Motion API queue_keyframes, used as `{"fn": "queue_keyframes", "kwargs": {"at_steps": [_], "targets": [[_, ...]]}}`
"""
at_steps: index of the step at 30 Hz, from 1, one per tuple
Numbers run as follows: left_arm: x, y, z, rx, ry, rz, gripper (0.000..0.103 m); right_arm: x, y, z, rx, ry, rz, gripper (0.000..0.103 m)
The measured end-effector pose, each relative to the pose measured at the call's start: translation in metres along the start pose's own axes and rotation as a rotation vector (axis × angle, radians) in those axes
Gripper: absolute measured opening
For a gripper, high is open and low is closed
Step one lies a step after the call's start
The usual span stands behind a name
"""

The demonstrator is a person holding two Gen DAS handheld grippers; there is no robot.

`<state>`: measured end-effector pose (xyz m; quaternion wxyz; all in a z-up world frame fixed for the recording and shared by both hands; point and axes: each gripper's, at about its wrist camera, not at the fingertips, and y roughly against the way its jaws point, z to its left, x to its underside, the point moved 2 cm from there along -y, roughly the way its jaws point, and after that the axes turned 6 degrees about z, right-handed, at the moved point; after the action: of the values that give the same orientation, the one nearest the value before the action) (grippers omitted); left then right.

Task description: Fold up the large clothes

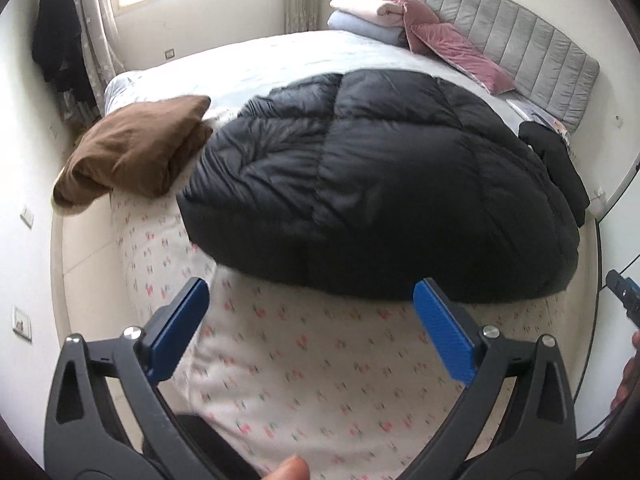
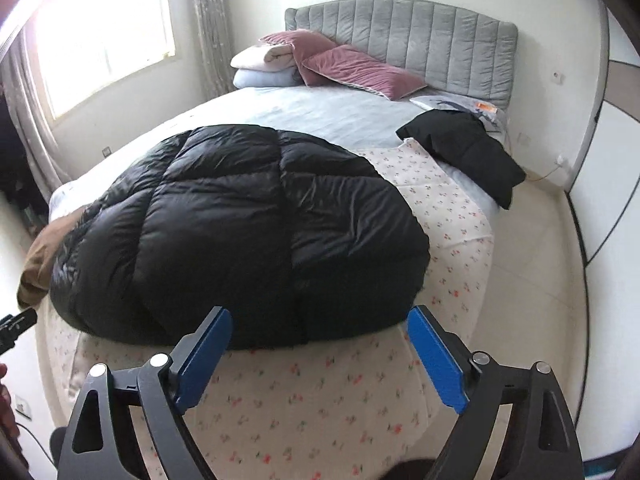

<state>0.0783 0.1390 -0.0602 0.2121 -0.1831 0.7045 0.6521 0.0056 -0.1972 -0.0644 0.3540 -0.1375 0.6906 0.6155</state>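
A black quilted puffer coat (image 1: 372,184) lies in a rounded folded bundle on the floral sheet (image 1: 304,360) near the foot of the bed. It also shows in the right wrist view (image 2: 248,232). My left gripper (image 1: 312,304) is open and empty, held just short of the coat's near edge above the sheet. My right gripper (image 2: 320,332) is open and empty, also just in front of the coat's near edge. The right gripper's tip (image 1: 624,292) shows at the right edge of the left wrist view.
A folded brown garment (image 1: 136,152) lies left of the coat at the bed's edge. A folded black garment (image 2: 464,148) lies at the right side. Pink pillows (image 2: 352,68) and folded blankets (image 2: 260,64) sit by the grey headboard (image 2: 420,36). The tiled floor (image 2: 532,264) surrounds the bed.
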Motion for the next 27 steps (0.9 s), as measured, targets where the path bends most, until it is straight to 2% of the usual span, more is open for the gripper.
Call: {"fn": "queue_keyframes", "kwargs": {"at_steps": [5, 11, 18, 27], "targets": [[0.025, 0.009, -0.024, -0.014, -0.040, 0.044, 0.102, 0.024, 0.013, 0.019, 0.019, 0.059, 0.017, 0.095], [0.046, 0.028, -0.056, -0.014, -0.106, 0.017, 0.102, 0.040, 0.026, 0.039, 0.038, 0.113, 0.010, 0.098], [0.052, 0.042, -0.071, -0.008, -0.128, -0.010, 0.102, 0.049, 0.037, 0.051, 0.046, 0.161, -0.010, 0.099], [0.059, 0.042, -0.080, -0.003, -0.144, 0.002, 0.102, 0.053, 0.038, 0.056, 0.034, 0.184, -0.013, 0.099]]}}
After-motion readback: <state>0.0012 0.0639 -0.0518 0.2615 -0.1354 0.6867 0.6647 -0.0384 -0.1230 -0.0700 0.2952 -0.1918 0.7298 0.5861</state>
